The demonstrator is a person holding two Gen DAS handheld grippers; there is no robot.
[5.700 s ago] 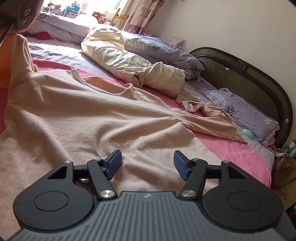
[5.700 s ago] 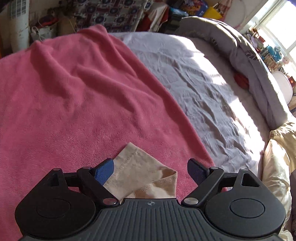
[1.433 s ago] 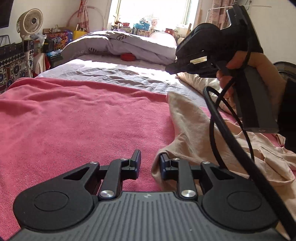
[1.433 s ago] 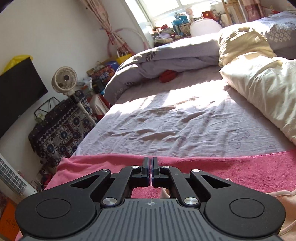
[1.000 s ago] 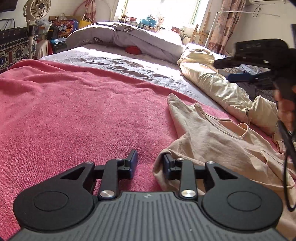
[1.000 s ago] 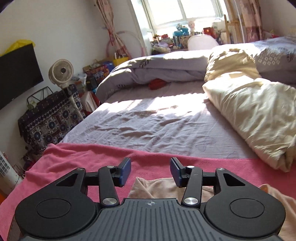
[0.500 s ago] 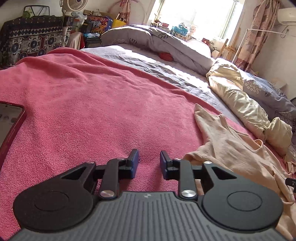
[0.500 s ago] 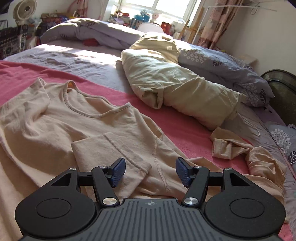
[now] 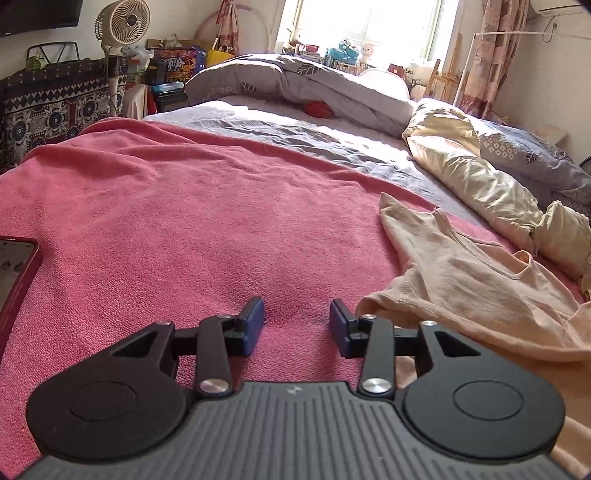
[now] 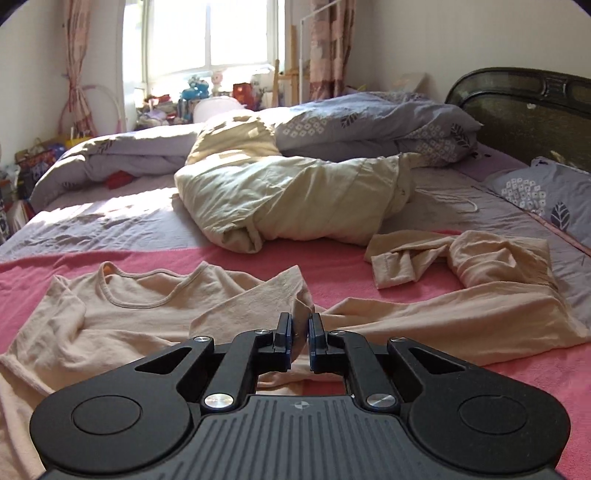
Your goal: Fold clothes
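Observation:
A beige long-sleeve shirt (image 10: 147, 310) lies spread on the pink blanket (image 10: 332, 266), neckline facing the window, one long sleeve (image 10: 461, 306) trailing right to a crumpled cuff. My right gripper (image 10: 300, 341) is shut on a raised fold of the shirt's shoulder area. In the left wrist view the shirt (image 9: 480, 280) lies to the right. My left gripper (image 9: 297, 325) is open and empty, low over bare pink blanket (image 9: 184, 229), its right finger beside the shirt's hem edge.
A cream duvet (image 10: 288, 199) and grey patterned bedding (image 10: 369, 125) lie behind the shirt. A dark headboard (image 10: 524, 107) stands at right. A red phone (image 9: 14, 280) lies at the left edge of the blanket. A fan (image 9: 122, 22) and clutter stand beyond the bed.
My right gripper has closed on a fold of the shirt and lifted it slightly. My left gripper has opened wider and shifted a little away from the hem.

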